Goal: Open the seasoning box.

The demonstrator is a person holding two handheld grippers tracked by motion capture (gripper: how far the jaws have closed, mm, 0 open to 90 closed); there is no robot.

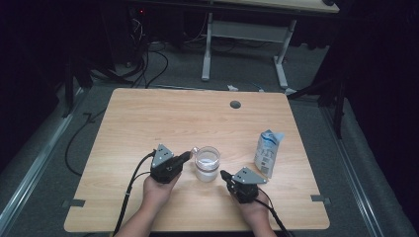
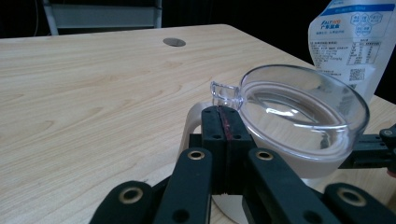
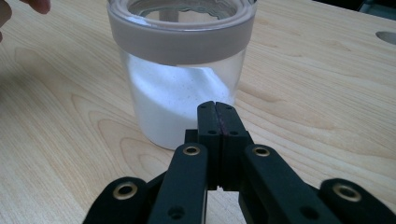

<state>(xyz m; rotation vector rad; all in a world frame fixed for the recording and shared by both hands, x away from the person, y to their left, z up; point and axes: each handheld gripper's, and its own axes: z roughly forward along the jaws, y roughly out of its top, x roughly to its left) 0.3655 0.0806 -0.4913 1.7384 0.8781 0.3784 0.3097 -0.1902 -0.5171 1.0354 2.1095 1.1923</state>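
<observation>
A clear jar (image 1: 206,165) holding white powder stands at the table's middle front, under a clear lid (image 2: 303,107) with a grey rim. My left gripper (image 1: 187,156) is shut just left of the jar. In the left gripper view its jaws (image 2: 224,114) are pressed together, their tips right at the lid's small clear tab (image 2: 222,91), and nothing shows between them. My right gripper (image 1: 224,174) is shut too, pointing at the jar's lower right side. Its tips (image 3: 217,109) are close in front of the jar wall (image 3: 180,93).
A white and blue pouch (image 1: 268,152) stands upright right of the jar, also seen behind the lid (image 2: 350,42). The wooden table (image 1: 163,113) has a round cable hole (image 1: 235,104) near its far edge. Cables and a desk frame lie on the floor beyond.
</observation>
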